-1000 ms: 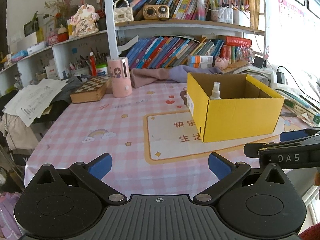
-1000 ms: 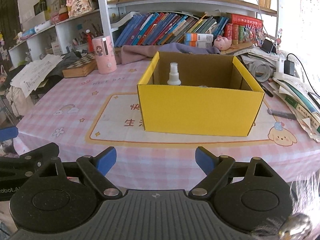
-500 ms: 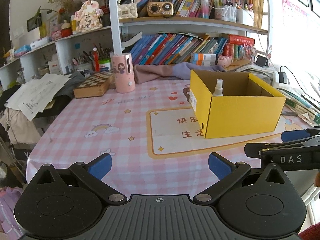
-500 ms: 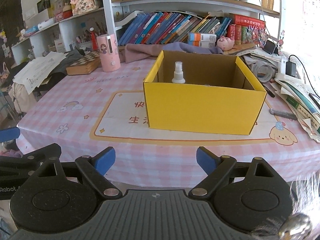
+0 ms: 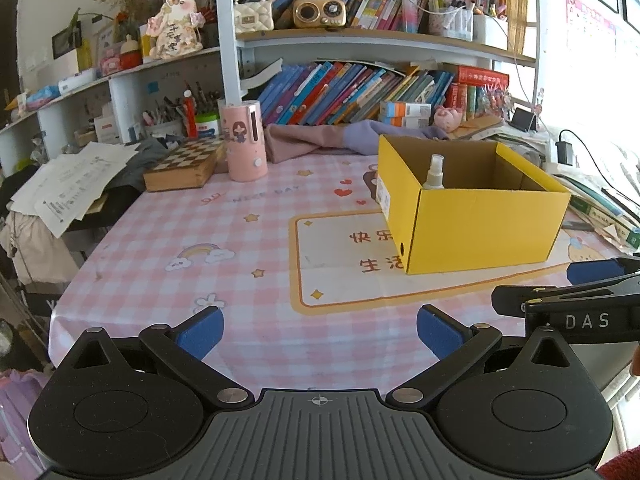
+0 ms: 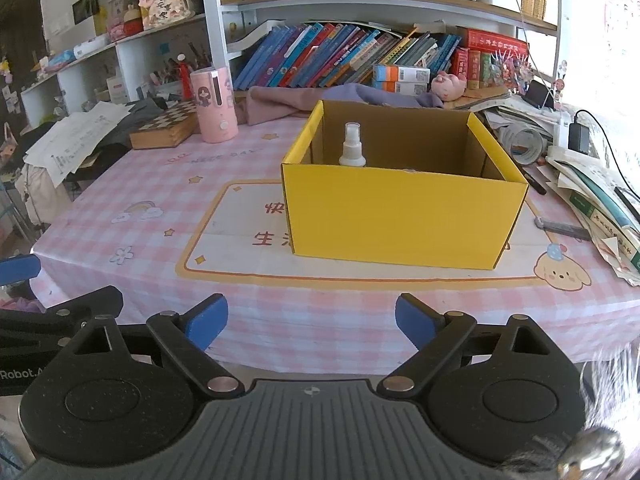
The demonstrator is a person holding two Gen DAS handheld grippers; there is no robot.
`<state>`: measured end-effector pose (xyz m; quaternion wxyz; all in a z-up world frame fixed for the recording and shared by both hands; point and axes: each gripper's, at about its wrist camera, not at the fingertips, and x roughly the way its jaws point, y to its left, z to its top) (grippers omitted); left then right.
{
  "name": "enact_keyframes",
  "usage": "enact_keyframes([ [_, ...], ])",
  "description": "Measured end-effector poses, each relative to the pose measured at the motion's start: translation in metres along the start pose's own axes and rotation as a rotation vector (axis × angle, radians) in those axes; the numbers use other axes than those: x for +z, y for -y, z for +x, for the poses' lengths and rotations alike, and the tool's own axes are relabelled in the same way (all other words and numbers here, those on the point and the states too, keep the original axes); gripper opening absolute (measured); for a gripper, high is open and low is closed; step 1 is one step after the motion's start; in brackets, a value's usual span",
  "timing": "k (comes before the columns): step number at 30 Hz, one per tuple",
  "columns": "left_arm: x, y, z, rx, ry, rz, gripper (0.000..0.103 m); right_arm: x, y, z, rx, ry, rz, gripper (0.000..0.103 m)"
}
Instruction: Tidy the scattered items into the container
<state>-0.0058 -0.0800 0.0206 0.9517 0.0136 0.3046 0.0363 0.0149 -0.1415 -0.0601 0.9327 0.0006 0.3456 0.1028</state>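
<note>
A yellow cardboard box [image 5: 480,228] [image 6: 400,212] stands open on the pink checked tablecloth [image 5: 224,240] [image 6: 160,208]. A white spray bottle [image 5: 435,172] [image 6: 352,151] stands upright inside it, near its left wall. My left gripper [image 5: 318,330] is open and empty, held back over the table's near edge, left of the box. My right gripper [image 6: 311,318] is open and empty, in front of the table's near edge, facing the box. The rest of the box's inside is hidden.
A pink cylinder container [image 5: 245,142] [image 6: 213,106] and a chessboard box [image 5: 184,164] [image 6: 166,126] stand at the back left. Purple cloth [image 5: 320,140], books and papers [image 6: 592,192] crowd the back and right. Shelves rise behind.
Both grippers have drawn back from the table, so the box and tablecloth look smaller and farther. Both stay open and empty.
</note>
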Motion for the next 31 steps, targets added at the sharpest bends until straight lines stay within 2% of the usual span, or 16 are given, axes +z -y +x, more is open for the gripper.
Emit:
enact_keyframes([
  [11, 0.0, 0.002, 0.002, 0.002, -0.007, 0.01, 0.103, 0.0, 0.003, 0.001, -0.002, -0.005, 0.005, 0.091],
  [17, -0.002, -0.001, 0.004, -0.019, -0.003, -0.018, 0.103, 0.0, 0.002, 0.001, -0.002, -0.006, 0.004, 0.091],
  [31, -0.003, -0.01, 0.01, -0.014, -0.029, -0.046, 0.103, 0.002, 0.0, 0.01, -0.007, -0.022, -0.003, 0.091],
])
